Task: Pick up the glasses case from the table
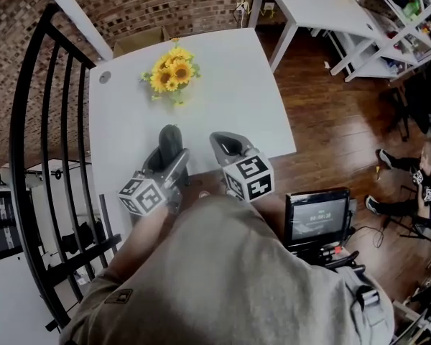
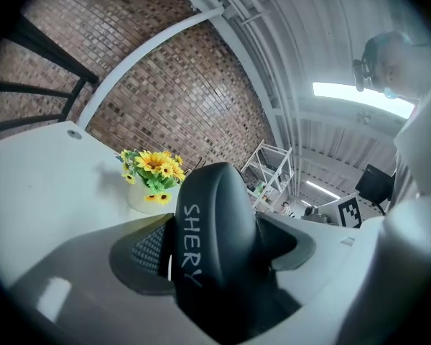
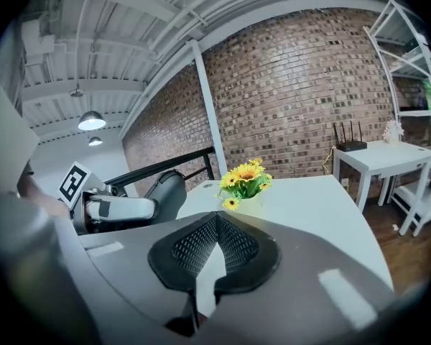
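Here the left tool (image 1: 174, 161) is clamped on the smooth black hard-shell glasses case (image 2: 215, 243), held over the white worktop's (image 1: 230, 85) 6 o'clock edge. At its 3 o'clock, the right tool (image 3: 215, 221) is pressed nearly together, gripping nothing. A white pot of yellow sunflowers (image 1: 172, 74) stands at the case's 12 o'clock.

1. I see the glasses case (image 2: 210, 221) as dark, with a smooth, faintly sheened shell and pale lettering.
2. The left gripper (image 1: 171, 153) and right gripper (image 3: 214, 254) look like smooth grey plastic, and their pads (image 3: 190, 246) are black and dimpled.
3. The table (image 1: 230, 99) top is white, smooth and matt.
4. Right of the table, the floor (image 1: 323, 128) is glossy wood planks.
5. Behind the table, the wall (image 1: 151, 2) is rough brick.
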Tool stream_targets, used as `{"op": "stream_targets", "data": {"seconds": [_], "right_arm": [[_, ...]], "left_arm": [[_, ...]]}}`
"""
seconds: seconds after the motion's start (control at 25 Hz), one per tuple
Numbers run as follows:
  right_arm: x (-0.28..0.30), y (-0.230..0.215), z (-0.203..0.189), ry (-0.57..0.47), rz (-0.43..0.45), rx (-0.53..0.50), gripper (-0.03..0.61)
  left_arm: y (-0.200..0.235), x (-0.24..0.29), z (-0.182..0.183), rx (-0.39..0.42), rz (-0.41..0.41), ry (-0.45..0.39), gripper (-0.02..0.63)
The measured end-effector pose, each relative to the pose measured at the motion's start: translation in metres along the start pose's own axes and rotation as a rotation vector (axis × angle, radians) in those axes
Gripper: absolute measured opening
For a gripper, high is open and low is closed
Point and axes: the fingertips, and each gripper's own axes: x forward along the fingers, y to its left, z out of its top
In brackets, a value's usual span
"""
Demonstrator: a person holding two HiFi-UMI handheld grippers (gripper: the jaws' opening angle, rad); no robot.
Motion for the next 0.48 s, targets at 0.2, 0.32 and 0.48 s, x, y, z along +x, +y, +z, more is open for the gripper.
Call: {"op": "stream_targets", "data": {"seconds": [0.2, 0.32, 0.48], "right_arm": [[-0.0025, -0.0039, 0.0003, -0.005, -0.001, 0.003, 0.009], [-0.0042, -0.0080, -0.0005, -0.009, -0.006, 0.008, 0.011], [-0.0046, -0.0098, -0.0020, -0.009, -0.006, 0.011, 0.011]], "left_arm": [[-0.0033, 0.0038, -0.0017, 0.006, -0.003, 0.009, 0.353], [-0.0056, 0.0070, -0.0025, 0.006, -0.004, 0.008, 0.353], [-0.0057, 0.0085, -0.0056, 0.004, 0.000, 0.011, 0.353]]}}
